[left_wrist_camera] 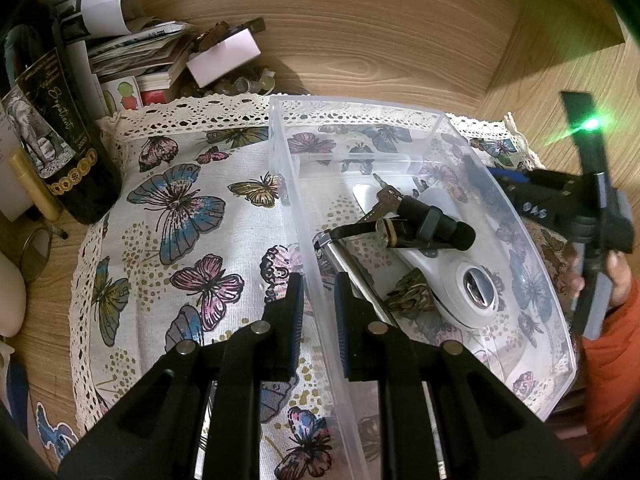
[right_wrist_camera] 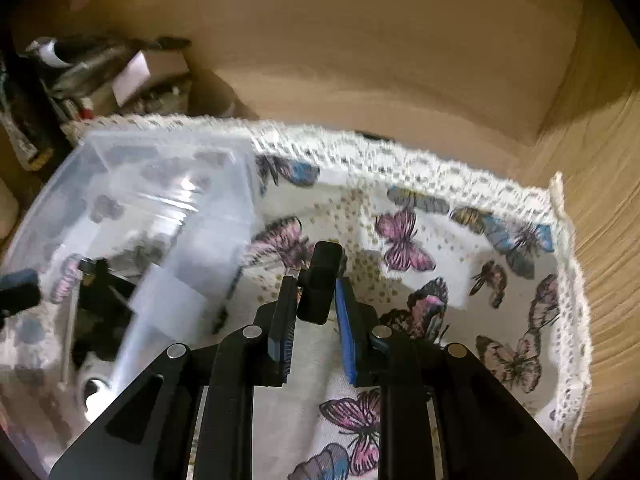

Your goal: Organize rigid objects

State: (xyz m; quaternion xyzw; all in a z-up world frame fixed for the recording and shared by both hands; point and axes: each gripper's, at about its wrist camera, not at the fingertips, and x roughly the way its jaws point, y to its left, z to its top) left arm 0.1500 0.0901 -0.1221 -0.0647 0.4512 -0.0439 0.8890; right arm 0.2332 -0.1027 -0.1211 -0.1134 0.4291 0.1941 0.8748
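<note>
A clear plastic bin (left_wrist_camera: pixel 532 292) stands on a butterfly cloth (left_wrist_camera: pixel 188 216). Inside lie a white device (left_wrist_camera: pixel 452 296), keys (left_wrist_camera: pixel 384 196), a black cylinder (left_wrist_camera: pixel 436 220), a metal tool (left_wrist_camera: pixel 352 268) and a brown lump (left_wrist_camera: pixel 412 296). My left gripper (left_wrist_camera: pixel 318 300) straddles the bin's left wall, jaws closed on it. My right gripper (right_wrist_camera: pixel 318 304) is shut on a small black block (right_wrist_camera: pixel 322 284), held above the cloth (right_wrist_camera: pixel 440 240) to the right of the bin (right_wrist_camera: pixel 160 200). The right gripper also shows in the left wrist view (left_wrist_camera: pixel 516 188), beyond the bin's right wall.
A dark wine bottle (left_wrist_camera: pixel 52 128) stands at the left edge of the cloth. Papers, booklets and a white box (left_wrist_camera: pixel 220 56) pile up in the back left corner. Wooden walls (left_wrist_camera: pixel 360 20) enclose the back and the right.
</note>
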